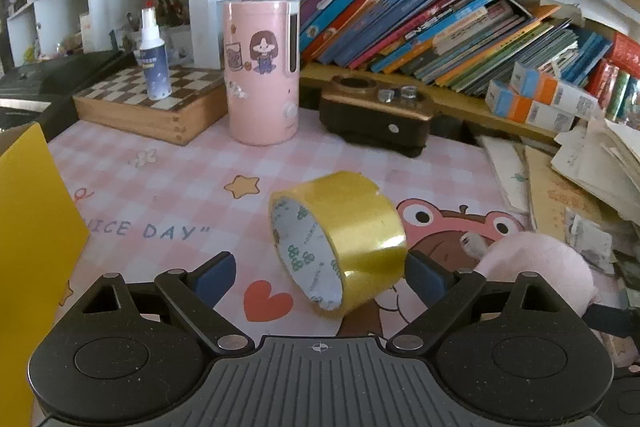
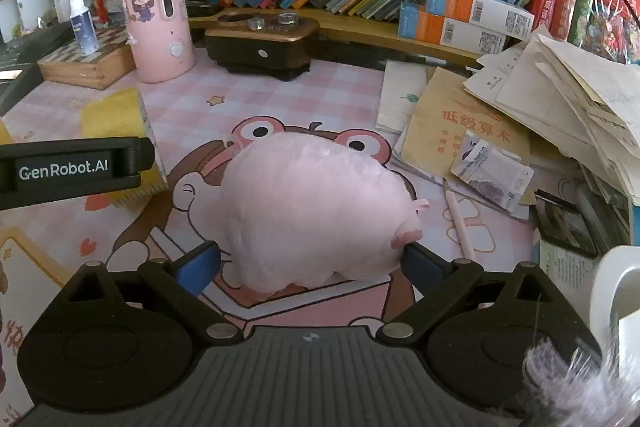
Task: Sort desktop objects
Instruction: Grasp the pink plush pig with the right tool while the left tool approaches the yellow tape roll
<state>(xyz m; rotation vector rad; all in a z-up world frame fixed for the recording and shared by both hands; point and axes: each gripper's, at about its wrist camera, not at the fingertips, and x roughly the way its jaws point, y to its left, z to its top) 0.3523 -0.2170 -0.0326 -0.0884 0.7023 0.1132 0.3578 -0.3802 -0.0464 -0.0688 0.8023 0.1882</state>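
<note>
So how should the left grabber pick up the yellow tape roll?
The tape roll lies tipped on the mat, its open white core facing the lower left of the left wrist view. The left gripper is open with the roll between its fingers. Probably best to come straight forward and down and squeeze the two flat rims, since the shiny curved band would likely slip.

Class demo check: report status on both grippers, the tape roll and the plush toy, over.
Left gripper open, straddling yellow tape roll. Right gripper open around pink plush toy, pads not visibly squeezing. Both items resting on desk mat. Nothing blocking.
</note>
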